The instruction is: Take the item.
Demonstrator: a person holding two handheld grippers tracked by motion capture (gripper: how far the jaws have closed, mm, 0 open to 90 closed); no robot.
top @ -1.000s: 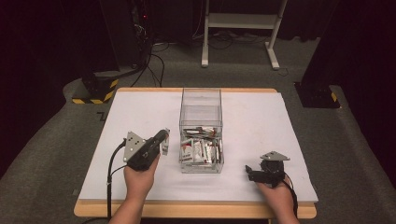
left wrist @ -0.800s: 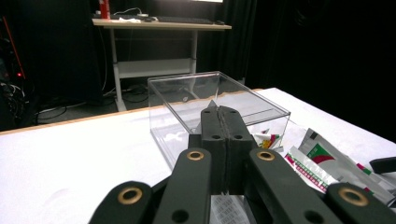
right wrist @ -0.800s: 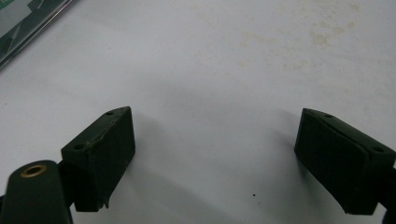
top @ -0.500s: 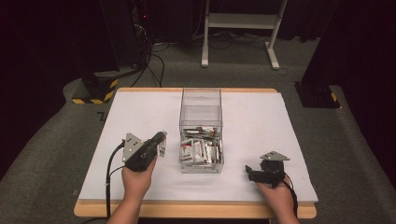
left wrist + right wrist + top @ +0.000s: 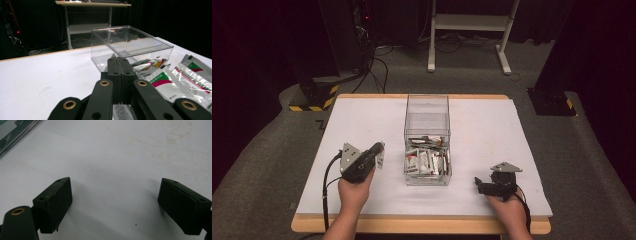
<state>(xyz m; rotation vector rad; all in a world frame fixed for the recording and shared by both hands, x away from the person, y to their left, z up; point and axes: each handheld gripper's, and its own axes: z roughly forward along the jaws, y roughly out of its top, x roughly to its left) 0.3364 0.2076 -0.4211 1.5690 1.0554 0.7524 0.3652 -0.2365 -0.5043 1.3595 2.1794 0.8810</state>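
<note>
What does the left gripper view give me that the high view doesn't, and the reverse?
Left gripper view: the left gripper close up, jaws pressed together on a printed packet, and the green-and-red print on the loose packets. High view: the right gripper resting apart on the white table. Shared: the clear box with the packets at its near end.

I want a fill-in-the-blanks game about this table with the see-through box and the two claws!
1. The left claw is pinched ____ on a sachet.
2. The right claw has its jaws wide ____ over the white table.
3. The clear box holds a pile of ____ at its near end.

Missing words: shut; open; sachets
</note>
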